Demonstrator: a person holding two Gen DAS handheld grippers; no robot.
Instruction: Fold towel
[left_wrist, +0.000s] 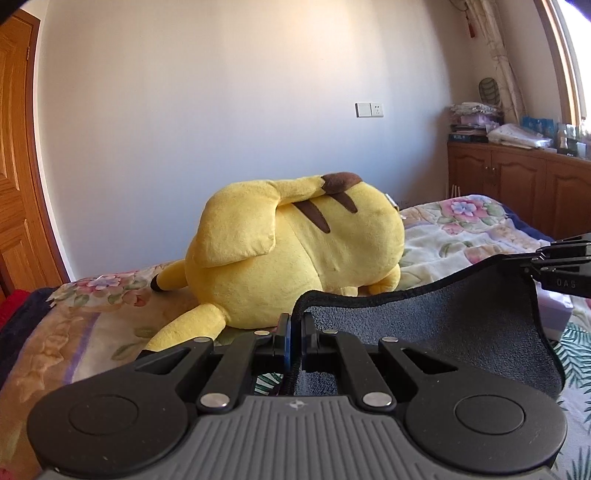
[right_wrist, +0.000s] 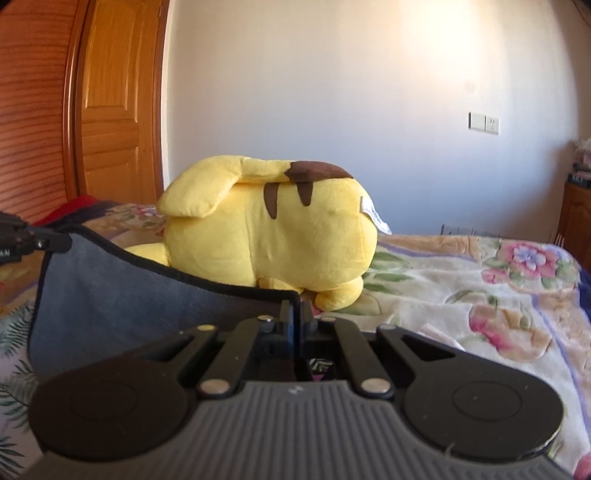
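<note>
A grey-blue towel (left_wrist: 443, 325) with a dark hem hangs stretched between my two grippers above the bed. My left gripper (left_wrist: 295, 321) is shut on its left top corner. My right gripper (right_wrist: 295, 310) is shut on its right top corner; it also shows at the right edge of the left wrist view (left_wrist: 535, 264). In the right wrist view the towel (right_wrist: 122, 295) sags to the left toward the left gripper (right_wrist: 55, 242). The towel's lower part is hidden behind the gripper bodies.
A yellow plush toy (left_wrist: 295, 251) lies on the floral bedspread (left_wrist: 461, 229) just beyond the towel. A wooden door (right_wrist: 114, 103) stands at the left, a wooden cabinet (left_wrist: 517, 184) with clutter at the right, and a white wall behind.
</note>
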